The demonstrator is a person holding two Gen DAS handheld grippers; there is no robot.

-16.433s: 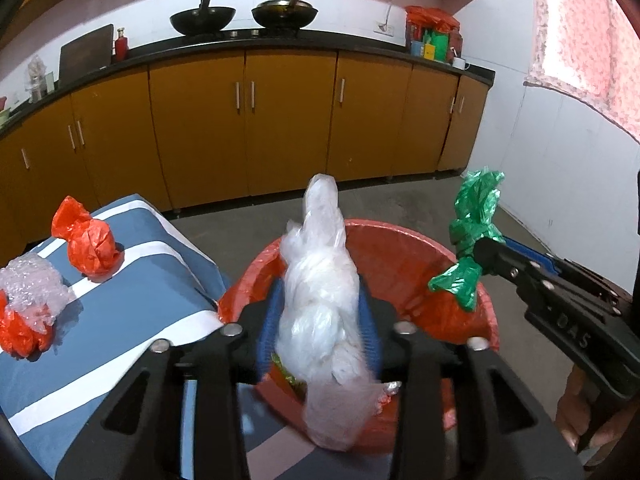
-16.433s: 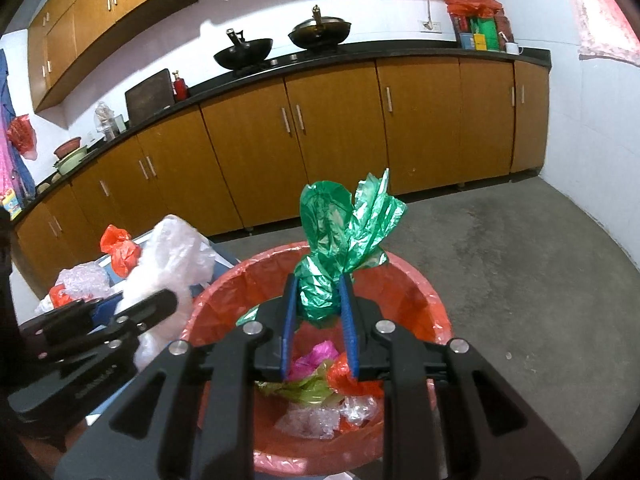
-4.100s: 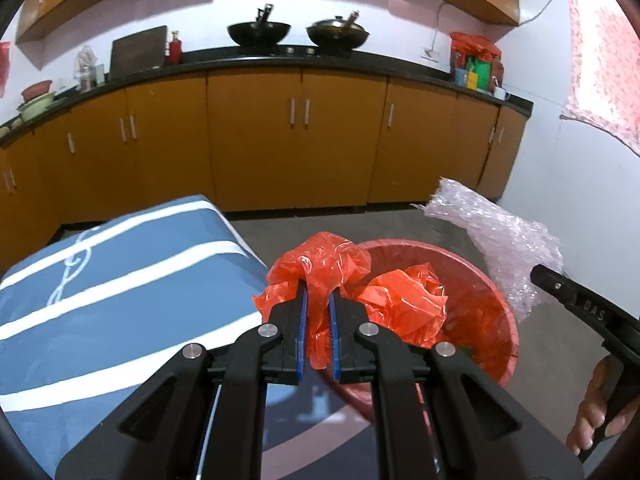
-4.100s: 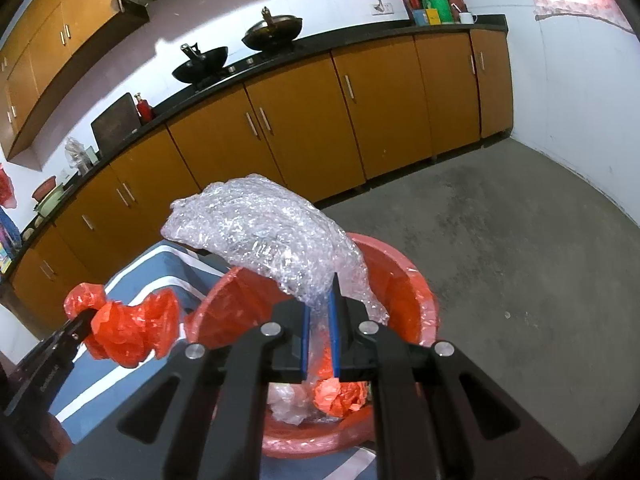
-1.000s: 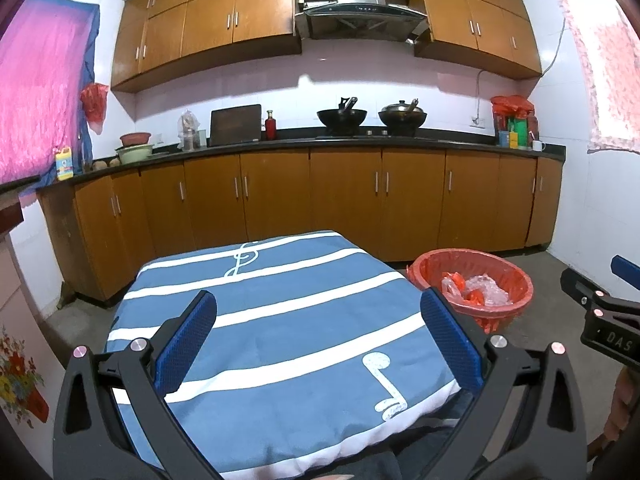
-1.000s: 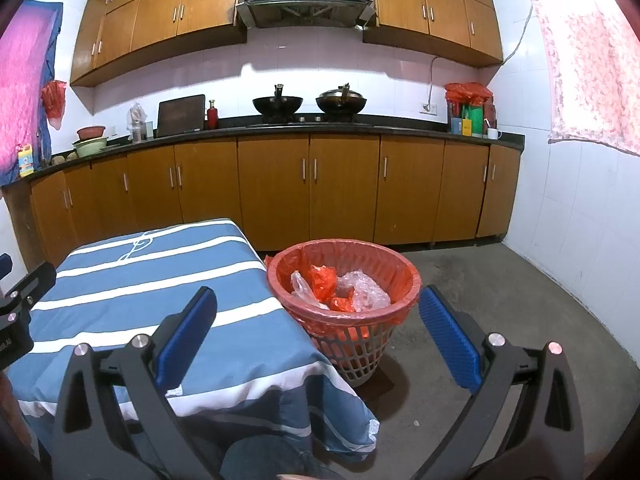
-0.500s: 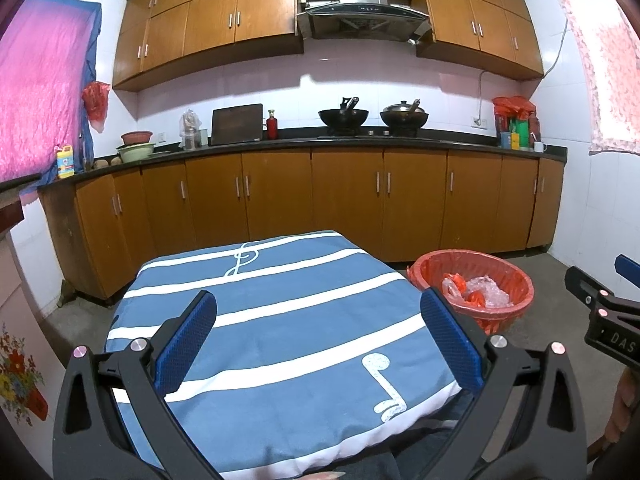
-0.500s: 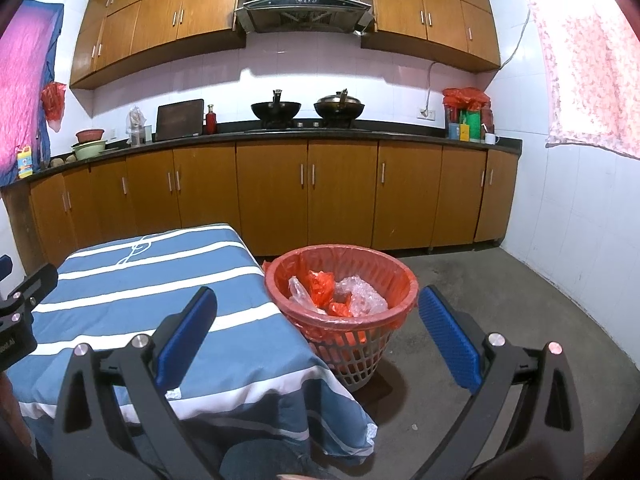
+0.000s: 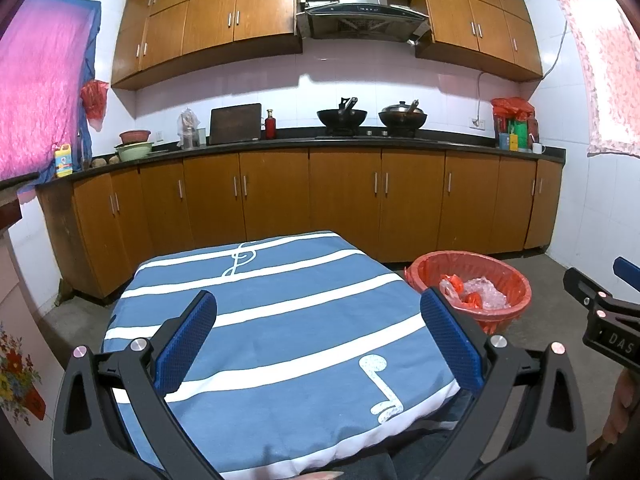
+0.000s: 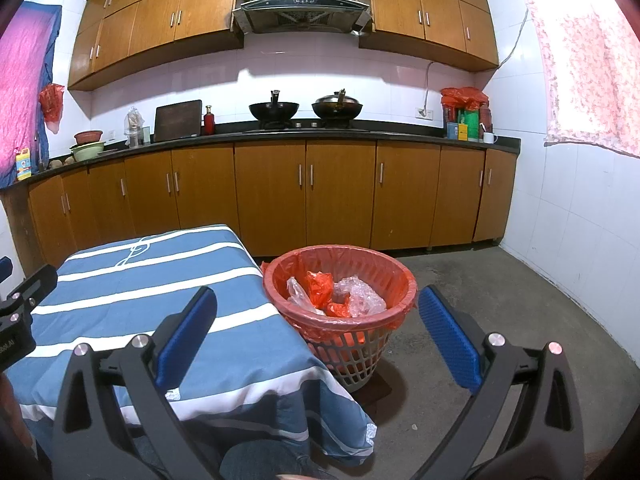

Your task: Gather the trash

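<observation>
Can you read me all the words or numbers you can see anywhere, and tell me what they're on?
"DAS", white letters on the black body of the right claw.
Yellow bottle on the counter: its label is too small to read.
Boxes and packets at the counter's far right: print too blurred to read.
Tablecloth: only music-note drawings, no words.

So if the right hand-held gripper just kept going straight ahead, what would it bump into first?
Probably the trash basket: it sits ahead between the open fingers of the right hand-held gripper. Depth is unclear, so it might pass above the rim toward the cabinets.
</observation>
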